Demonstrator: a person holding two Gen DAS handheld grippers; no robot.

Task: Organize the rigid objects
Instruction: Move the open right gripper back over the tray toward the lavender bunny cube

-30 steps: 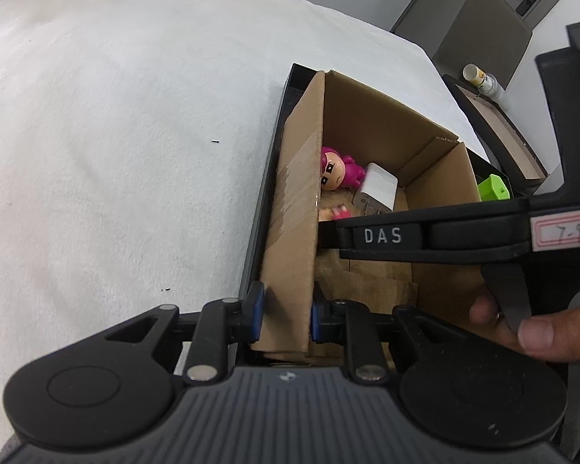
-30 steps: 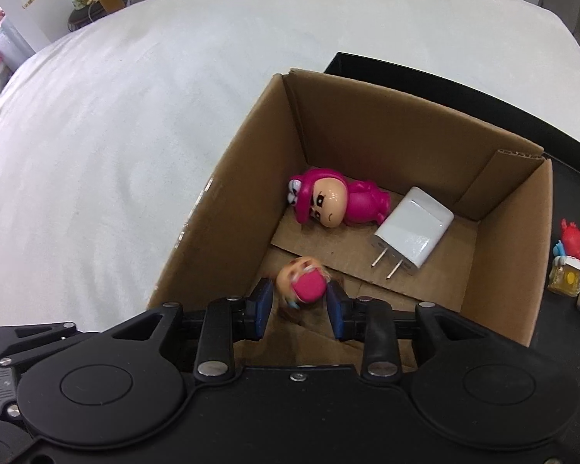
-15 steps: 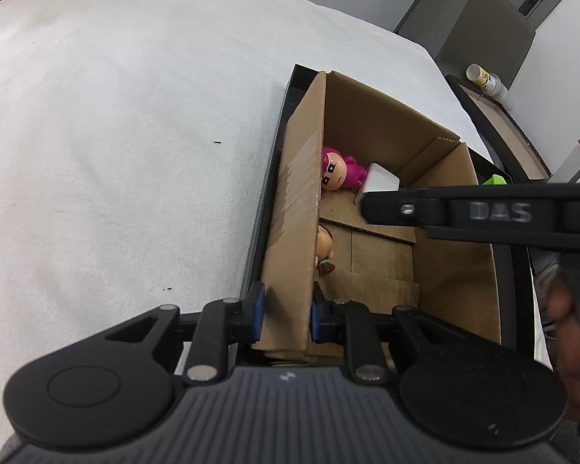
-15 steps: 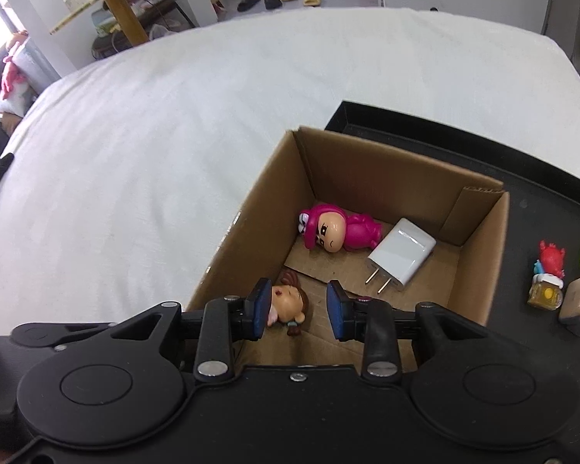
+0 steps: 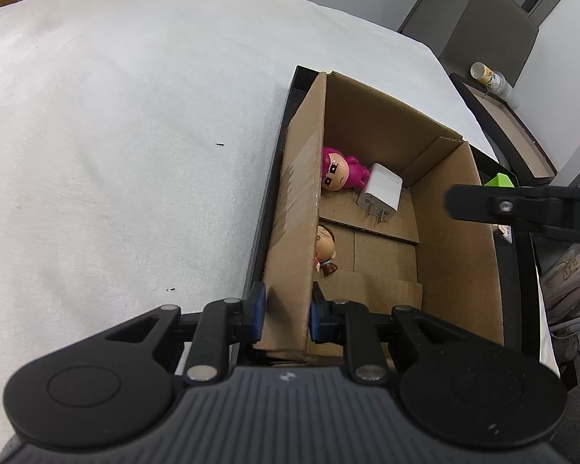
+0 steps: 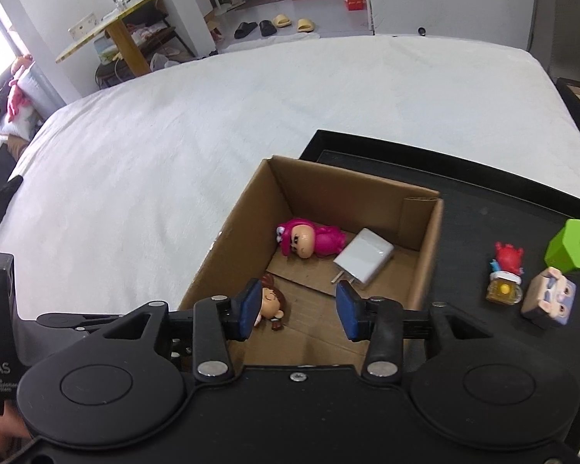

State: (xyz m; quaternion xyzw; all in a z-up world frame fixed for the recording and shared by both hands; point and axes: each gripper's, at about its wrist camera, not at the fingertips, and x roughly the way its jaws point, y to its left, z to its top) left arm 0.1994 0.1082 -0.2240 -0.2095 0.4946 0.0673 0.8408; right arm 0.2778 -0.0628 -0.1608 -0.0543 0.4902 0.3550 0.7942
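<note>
So the cardboard box (image 6: pixel 425 255) is sitting in the lower middle of the right wrist view, on a black tray (image 6: pixel 483 201) over the white bedding (image 6: pixel 212 135), and it's already holding three things: a pink figurine (image 6: pixel 313 239) lying on its side with its head toward the left wall and its long axis running left to right, a white charger plug (image 6: pixel 365 257) just beside it with its prongs aiming toward the bottom of the frame, and a small brown-haired doll (image 6: pixel 270 303) lying nearer the camera by the left wall. Looks like roughly half done to me, since a red figurine (image 6: pixel 506 259), a green block (image 6: pixel 572 249) and a boxy little figure (image 6: pixel 549 301) are still waiting on the tray at the right edge. The right gripper (image 6: pixel 297 309) is hanging over the box with its jaws opening and nothing between them. The left gripper (image 5: pixel 286 311) is pinching the box's near left wall, narrow, steadying it.
</note>
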